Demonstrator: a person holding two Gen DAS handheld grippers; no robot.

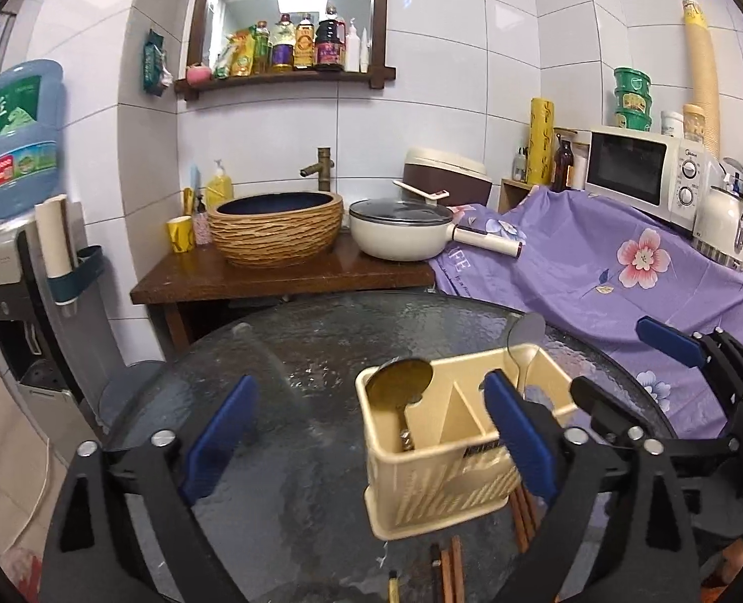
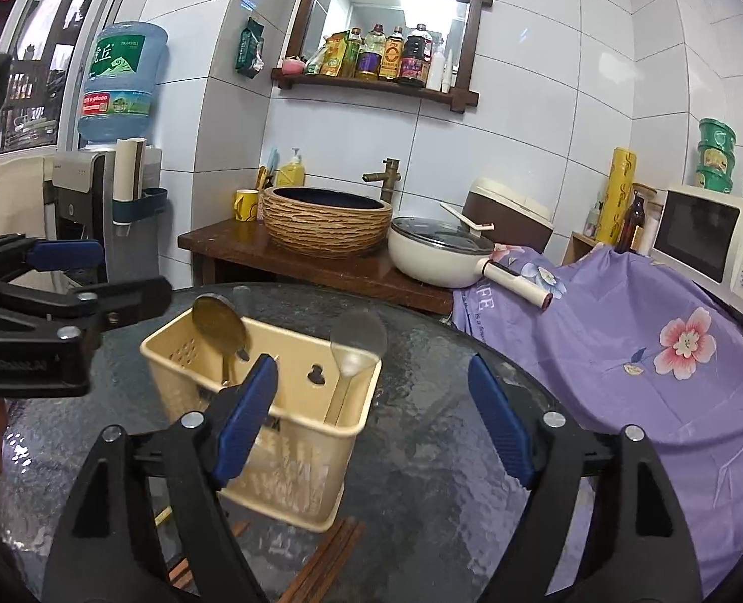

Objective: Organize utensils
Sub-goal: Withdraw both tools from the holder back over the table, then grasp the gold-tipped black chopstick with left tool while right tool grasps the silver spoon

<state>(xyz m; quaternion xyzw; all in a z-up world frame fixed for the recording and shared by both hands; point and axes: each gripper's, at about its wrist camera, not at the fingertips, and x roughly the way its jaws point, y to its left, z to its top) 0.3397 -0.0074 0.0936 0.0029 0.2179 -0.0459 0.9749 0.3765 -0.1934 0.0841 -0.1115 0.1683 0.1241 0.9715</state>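
Observation:
A cream plastic utensil caddy (image 1: 442, 492) stands on the dark glass table (image 1: 281, 477). A gold spoon (image 1: 400, 381) stands in its left compartment and a silver spoon (image 1: 525, 339) in its right one. Brown chopsticks (image 1: 454, 573) lie on the glass in front of the caddy. My left gripper (image 1: 366, 432) is open and empty, its right finger in front of the caddy. In the right wrist view the caddy (image 2: 271, 402) is left of centre, with both spoons (image 2: 220, 326) (image 2: 356, 341) and chopsticks (image 2: 321, 563) below. My right gripper (image 2: 371, 417) is open and empty.
A purple flowered cloth (image 1: 597, 271) covers the counter to the right, with a microwave (image 1: 643, 171) on it. Behind the table a wooden stand holds a woven basin (image 1: 276, 226) and a white lidded pan (image 1: 401, 231). A water dispenser (image 1: 19, 231) stands at left.

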